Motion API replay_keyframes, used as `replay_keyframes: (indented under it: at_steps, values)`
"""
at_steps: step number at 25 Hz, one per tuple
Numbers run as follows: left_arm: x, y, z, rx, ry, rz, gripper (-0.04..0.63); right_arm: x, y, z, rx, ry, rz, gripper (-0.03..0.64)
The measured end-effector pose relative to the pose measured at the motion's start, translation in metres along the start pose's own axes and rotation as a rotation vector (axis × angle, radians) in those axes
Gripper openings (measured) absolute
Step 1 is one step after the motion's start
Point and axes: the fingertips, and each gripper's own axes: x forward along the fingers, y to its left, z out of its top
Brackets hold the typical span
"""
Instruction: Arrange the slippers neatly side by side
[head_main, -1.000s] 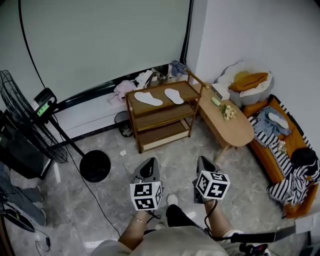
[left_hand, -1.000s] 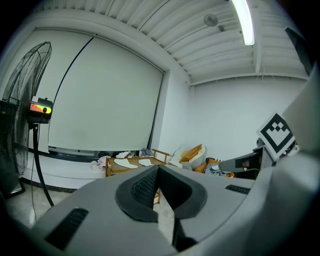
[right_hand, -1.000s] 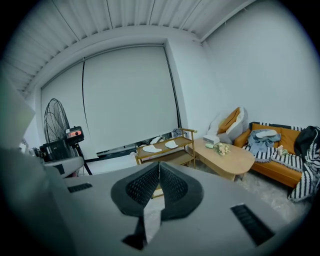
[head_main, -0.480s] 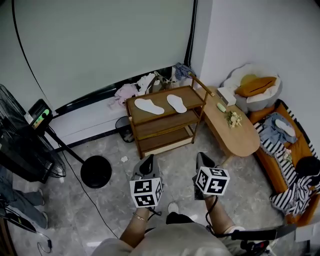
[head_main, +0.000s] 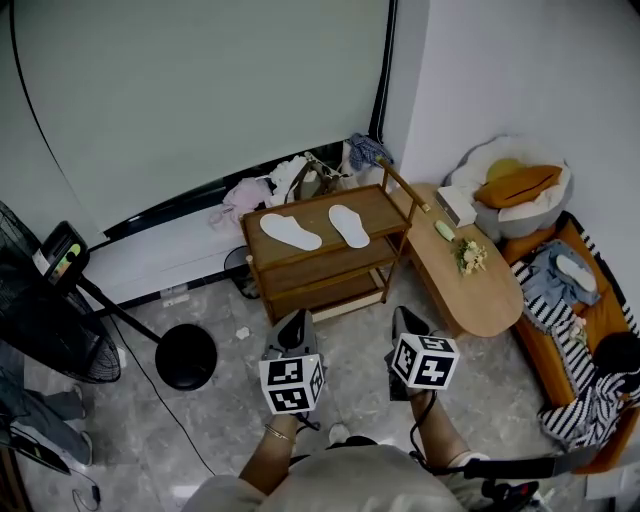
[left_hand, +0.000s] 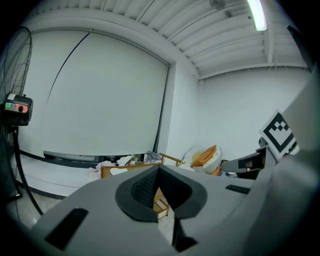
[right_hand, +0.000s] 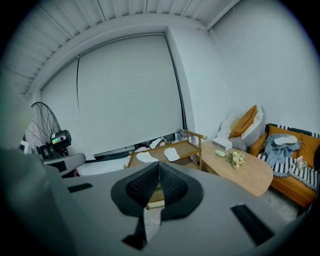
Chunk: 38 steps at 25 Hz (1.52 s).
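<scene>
Two flat white slippers, the left one (head_main: 291, 232) and the right one (head_main: 349, 225), lie apart and at different angles on the top shelf of a wooden rack (head_main: 325, 263). The right gripper view shows them too, at the left slipper (right_hand: 147, 157) and the right slipper (right_hand: 171, 153). My left gripper (head_main: 296, 322) and right gripper (head_main: 404, 318) hover side by side over the floor, short of the rack and pointing toward it. Both are shut with nothing between the jaws, as the left gripper (left_hand: 158, 170) and right gripper (right_hand: 158, 165) views show.
A standing fan (head_main: 45, 330) with a round black base (head_main: 186, 357) and a trailing cable is at the left. An oval wooden table (head_main: 470, 280) stands right of the rack, an orange sofa (head_main: 590, 330) beyond it. Clothes (head_main: 290, 180) pile behind the rack.
Both grippers and the head view have moved forward toward the rack together. The fan has slid toward the left edge of the picture. The jaws stayed shut.
</scene>
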Motion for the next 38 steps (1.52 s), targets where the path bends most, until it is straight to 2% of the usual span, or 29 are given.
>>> replay_keyframes:
  at_steps: [10,20,26,38]
  values:
    - [0.067,-0.005,0.011,0.007,-0.003,0.011,0.008,0.053,-0.032,0.024,-0.01,0.013,0.017,0.034]
    - [0.094,-0.017,-0.004,0.018,0.056,0.001,0.008,0.073,-0.053,0.021,0.006,0.051,0.02,0.034]
    - [0.116,-0.012,-0.007,0.027,0.063,0.002,0.008,0.091,-0.068,0.024,0.024,0.056,0.008,0.034]
    - [0.197,0.012,0.012,0.011,0.054,0.022,0.008,0.169,-0.078,0.065,0.014,0.052,0.039,0.034]
